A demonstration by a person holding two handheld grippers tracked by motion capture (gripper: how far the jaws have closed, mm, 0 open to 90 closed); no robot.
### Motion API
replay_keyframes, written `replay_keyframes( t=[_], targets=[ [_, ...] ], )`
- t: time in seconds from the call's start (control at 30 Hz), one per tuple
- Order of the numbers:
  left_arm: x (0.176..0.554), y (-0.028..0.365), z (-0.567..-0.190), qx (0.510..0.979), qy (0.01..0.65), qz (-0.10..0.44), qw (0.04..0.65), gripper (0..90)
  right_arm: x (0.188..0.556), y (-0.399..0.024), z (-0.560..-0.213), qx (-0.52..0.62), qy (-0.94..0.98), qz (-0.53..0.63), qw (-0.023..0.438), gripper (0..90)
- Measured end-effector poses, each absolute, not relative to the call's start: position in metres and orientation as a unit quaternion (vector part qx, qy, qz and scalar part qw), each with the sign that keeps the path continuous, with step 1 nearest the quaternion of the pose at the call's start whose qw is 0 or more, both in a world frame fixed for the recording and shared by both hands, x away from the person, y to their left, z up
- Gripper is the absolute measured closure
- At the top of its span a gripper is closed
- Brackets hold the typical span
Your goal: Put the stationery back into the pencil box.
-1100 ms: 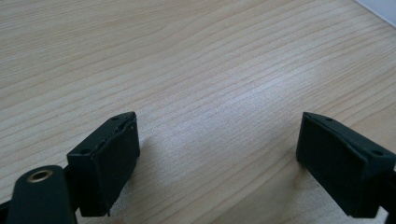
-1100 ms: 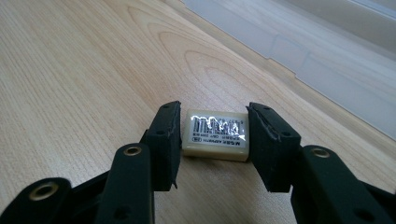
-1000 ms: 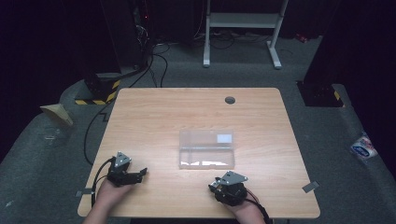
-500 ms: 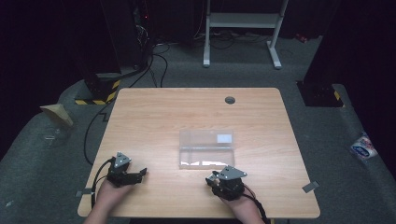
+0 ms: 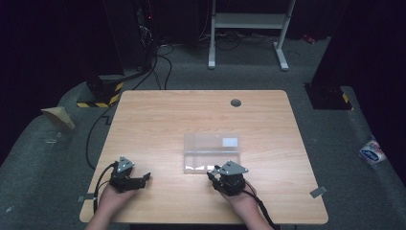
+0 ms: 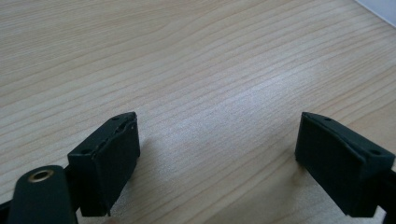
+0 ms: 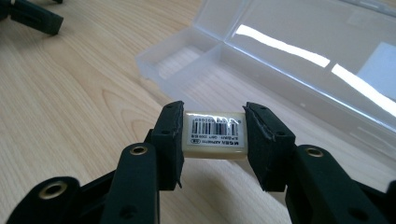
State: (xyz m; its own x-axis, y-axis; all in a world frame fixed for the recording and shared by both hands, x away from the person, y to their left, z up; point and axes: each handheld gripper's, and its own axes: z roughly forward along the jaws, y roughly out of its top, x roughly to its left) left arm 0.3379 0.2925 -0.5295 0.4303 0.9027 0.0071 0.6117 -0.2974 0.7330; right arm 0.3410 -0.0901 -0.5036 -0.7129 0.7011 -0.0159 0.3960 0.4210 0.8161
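A small cream eraser (image 7: 214,136) with a barcode label sits clamped between the black jaws of my right gripper (image 7: 214,140), held just off the wood. Right behind it lies a clear plastic case (image 7: 299,70), lid open flat, its near tray compartment bare. From above, my right gripper (image 5: 214,176) hovers at the near edge of the clear case (image 5: 210,152). My left gripper (image 5: 146,177) rests low at the front left of the table, jaws wide apart (image 6: 215,154) over bare wood with nothing between them.
The wooden table (image 5: 201,115) has a round cable grommet (image 5: 235,102) near its far edge. A white desk frame (image 5: 249,28) and cables stand on the grey floor beyond. A blue-and-white packet (image 5: 372,152) lies on the floor at the right.
My right gripper has moved a little toward the clear case and risen slightly, still holding the eraser. The left gripper has stayed put.
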Motion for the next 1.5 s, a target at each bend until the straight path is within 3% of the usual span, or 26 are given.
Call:
replay_keyframes(
  t=[0.67,1.5],
  targets=[
    [0.337,0.292,-0.530,0.776,0.487,0.216,0.338,14.5,0.366,-0.058,-0.476,0.310,0.820,0.442,0.190,58.4],
    [0.336,0.292,-0.530,0.779,0.482,0.215,0.339,14.9,0.383,-0.019,-0.476,0.294,0.833,0.432,0.183,58.4]
  ],
)
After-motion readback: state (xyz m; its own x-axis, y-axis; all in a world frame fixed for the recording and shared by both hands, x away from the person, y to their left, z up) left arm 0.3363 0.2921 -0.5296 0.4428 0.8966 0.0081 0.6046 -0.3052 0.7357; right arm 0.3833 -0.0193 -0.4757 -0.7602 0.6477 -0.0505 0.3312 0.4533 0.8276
